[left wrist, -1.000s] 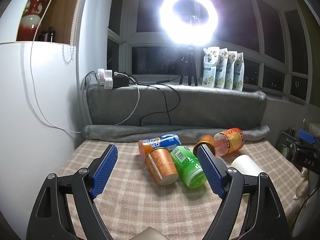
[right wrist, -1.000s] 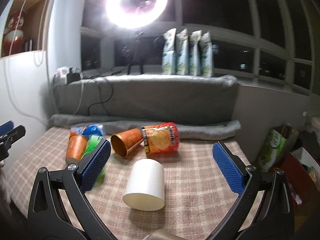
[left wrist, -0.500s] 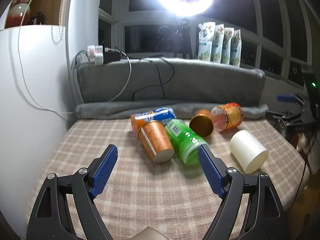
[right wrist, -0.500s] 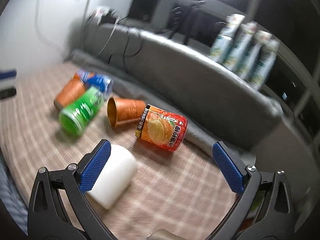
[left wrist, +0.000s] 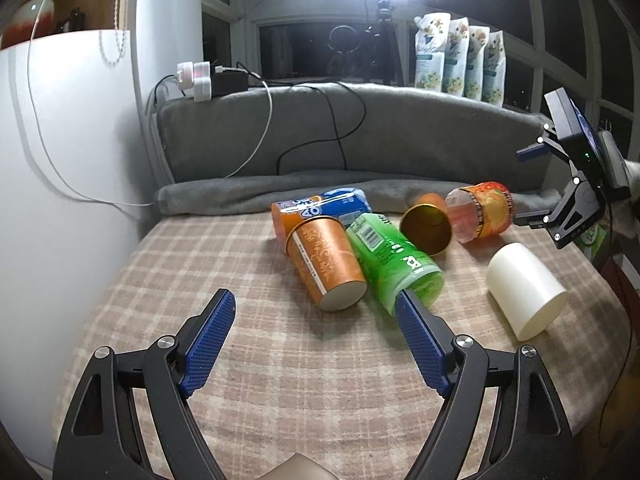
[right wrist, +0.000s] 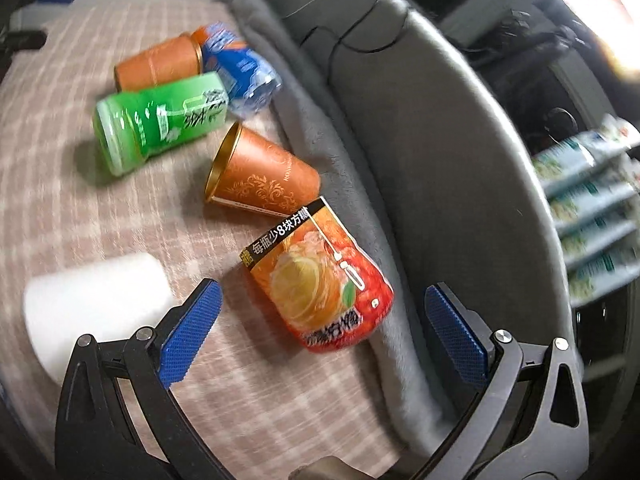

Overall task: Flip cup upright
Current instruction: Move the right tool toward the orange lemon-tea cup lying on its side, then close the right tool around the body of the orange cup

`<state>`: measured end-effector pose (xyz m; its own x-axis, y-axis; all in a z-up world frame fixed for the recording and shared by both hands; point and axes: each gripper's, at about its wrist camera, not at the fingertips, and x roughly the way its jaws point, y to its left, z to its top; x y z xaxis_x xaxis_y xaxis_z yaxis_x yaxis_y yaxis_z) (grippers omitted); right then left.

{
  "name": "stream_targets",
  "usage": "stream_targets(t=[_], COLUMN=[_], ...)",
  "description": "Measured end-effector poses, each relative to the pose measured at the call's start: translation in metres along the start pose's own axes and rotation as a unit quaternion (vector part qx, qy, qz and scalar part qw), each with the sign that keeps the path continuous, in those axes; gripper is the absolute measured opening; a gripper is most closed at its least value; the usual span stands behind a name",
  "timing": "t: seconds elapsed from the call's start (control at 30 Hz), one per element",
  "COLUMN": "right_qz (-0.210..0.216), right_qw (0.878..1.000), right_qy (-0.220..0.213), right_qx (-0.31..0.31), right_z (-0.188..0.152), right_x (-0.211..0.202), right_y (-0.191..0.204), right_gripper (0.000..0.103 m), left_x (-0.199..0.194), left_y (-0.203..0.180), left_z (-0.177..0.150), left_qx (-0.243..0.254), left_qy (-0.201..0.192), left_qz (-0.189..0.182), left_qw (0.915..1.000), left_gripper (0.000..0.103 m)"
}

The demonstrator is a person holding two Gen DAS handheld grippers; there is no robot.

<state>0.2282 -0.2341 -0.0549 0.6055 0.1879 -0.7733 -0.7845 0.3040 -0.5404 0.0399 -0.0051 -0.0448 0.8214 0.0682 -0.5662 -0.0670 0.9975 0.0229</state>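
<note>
Both grippers gape empty; the orange-label cup (right wrist: 320, 280) lies sideways just ahead of the right gripper (right wrist: 320, 340).

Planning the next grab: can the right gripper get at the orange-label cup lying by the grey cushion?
Probably yes. The right gripper is open, and the orange-label cup lies on its side between the blue pads, nothing in front. The rolled grey blanket touching its far side may crowd one finger.
</note>
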Motion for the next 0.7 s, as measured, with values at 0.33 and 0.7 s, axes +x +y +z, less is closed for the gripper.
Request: stream_targets(t=[0.33, 0.7], right_qz=[0.022, 0.094], right_qw=[0.994, 0.992], right_qy=[0.034, 0.047], right_qx=[-0.101, -0.076], right_z=[0.011, 0.02], right_x=[0.048, 0.091], right_y=[0.004, -0.019], right_gripper=[0.103, 0.095], left_x=[0.021, 0.034], left_y=[0.002, 0.003], left_z=[0.008, 0.009], left_qx=[-0.005, -0.012], left_qy=[0.019, 0.037], left_qz=[0.017, 0.024], left_qw=[0.9997, 0.999], left_gripper=[0.082, 0.082])
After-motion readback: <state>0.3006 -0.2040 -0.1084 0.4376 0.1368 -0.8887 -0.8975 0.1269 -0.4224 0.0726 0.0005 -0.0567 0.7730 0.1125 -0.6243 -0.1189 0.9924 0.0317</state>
